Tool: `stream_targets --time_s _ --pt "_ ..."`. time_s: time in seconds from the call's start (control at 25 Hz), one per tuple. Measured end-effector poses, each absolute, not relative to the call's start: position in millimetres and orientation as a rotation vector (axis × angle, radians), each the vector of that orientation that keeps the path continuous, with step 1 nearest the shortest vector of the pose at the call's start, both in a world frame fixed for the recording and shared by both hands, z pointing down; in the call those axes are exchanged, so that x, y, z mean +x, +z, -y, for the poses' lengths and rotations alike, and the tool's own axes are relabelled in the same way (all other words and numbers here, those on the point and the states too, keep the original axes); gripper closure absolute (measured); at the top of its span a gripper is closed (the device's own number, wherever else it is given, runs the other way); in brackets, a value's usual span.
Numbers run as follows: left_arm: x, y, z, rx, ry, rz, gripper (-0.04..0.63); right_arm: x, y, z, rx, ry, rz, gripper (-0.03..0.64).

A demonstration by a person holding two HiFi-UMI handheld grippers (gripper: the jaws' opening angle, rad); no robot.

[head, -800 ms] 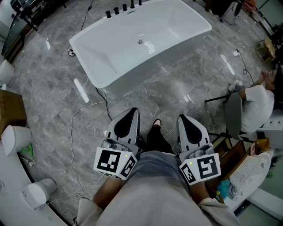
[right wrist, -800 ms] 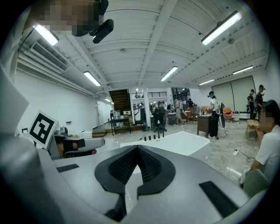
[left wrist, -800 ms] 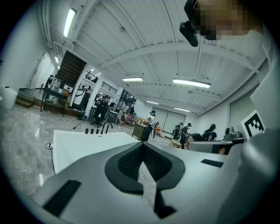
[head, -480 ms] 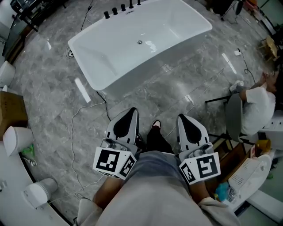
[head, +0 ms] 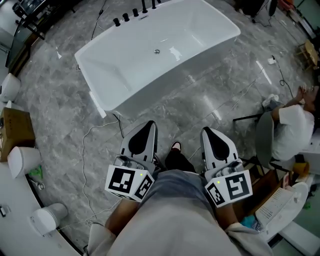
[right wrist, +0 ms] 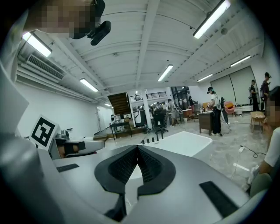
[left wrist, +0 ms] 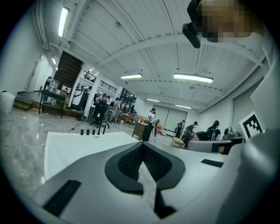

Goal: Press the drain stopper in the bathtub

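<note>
A white bathtub (head: 150, 55) stands on the grey marble floor ahead of me, and its small round metal drain stopper (head: 156, 51) sits in the middle of the basin. Black tap knobs (head: 134, 14) line its far rim. My left gripper (head: 150, 125) and right gripper (head: 205, 131) are held low by my waist, well short of the tub, and both point towards it. Both are shut with nothing between the pads. The tub also shows beyond the closed tips in the left gripper view (left wrist: 74, 146) and in the right gripper view (right wrist: 186, 142).
Cables (head: 92, 132) trail across the floor between me and the tub. A seated person (head: 292, 125) and a chair (head: 262, 132) are at the right. A cardboard box (head: 15, 127) and white cylinders (head: 22, 160) stand at the left. My shoe (head: 175, 152) is between the grippers.
The head view has drifted slightly, so the tub and the seated person sit a little lower in the picture. Both grippers stay shut in the same place.
</note>
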State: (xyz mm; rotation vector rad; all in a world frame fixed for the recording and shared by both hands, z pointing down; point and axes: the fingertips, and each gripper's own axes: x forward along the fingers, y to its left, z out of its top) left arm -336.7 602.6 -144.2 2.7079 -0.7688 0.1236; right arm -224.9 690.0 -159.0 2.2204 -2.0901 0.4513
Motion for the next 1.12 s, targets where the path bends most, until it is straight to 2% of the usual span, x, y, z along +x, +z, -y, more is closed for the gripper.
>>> stream_targets --time_s 0.36,1.12 --pt "-276 -156 -590 2.742 0.098 0.785 0.598 -165 -167 -679 2.222 0.416 2.155 0.600" --pt "-215 -141 -550 2.742 0.144 0.730 0.598 -114 -149 -638 2.201 0.481 2.147 0.600"
